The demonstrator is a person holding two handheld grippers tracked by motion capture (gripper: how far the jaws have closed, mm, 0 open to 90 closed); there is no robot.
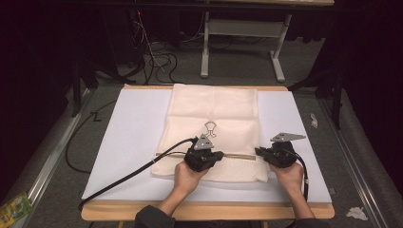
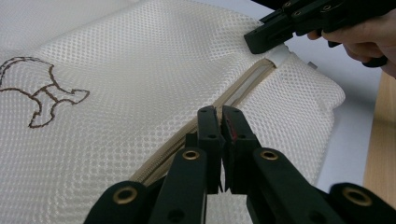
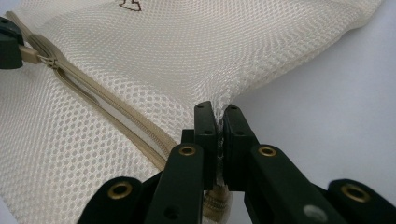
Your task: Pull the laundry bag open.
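Readable text: you had none to read anywhere.
Sign on mesh bag [image 1: 214, 128]: you saw a brown outline emblem [image 1: 210, 128], without letters, stitched near its middle.
Green packet [image 1: 14, 207], near left floor: print too blurred.

**Our right gripper pinches the bag's edge**

Our right gripper [image 3: 219, 116] has its jaws closed on the edge of the mesh bag [image 3: 154, 60]. The zipper [image 3: 107, 105] runs away to our upper left, where the other gripper [image 3: 9, 44] holds its pull tab [image 3: 30, 55].
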